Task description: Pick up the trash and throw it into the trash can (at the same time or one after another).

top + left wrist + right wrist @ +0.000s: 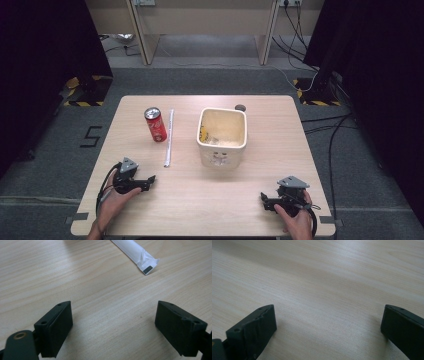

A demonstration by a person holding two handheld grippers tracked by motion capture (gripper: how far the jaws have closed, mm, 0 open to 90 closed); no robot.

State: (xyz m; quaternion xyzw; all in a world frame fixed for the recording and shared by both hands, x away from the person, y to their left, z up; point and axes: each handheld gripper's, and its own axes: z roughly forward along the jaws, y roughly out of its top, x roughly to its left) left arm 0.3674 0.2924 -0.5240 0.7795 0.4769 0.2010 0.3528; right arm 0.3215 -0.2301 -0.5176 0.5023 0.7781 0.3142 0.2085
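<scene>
— On the near left of the table point(200, 200), what is the left gripper point(150, 180) doing?
— Resting low, jaws spread wide with nothing between them, aimed at the wrapped straw point(169, 138), which lies flat just right of the red can point(156, 125). Its near end point(147, 265) sits just ahead.
— And the right gripper point(263, 198)?
— Likewise wide open and empty, near the right corner.
— So which step?
— Likely the approach. Next: slide forward, straddle the straw, close gently.

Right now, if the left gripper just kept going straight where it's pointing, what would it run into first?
Probably the wrapped straw. The left gripper has open jaws with bare table between them, and the straw's near end lies ahead, slightly to one side, so it might only clip it.
</scene>
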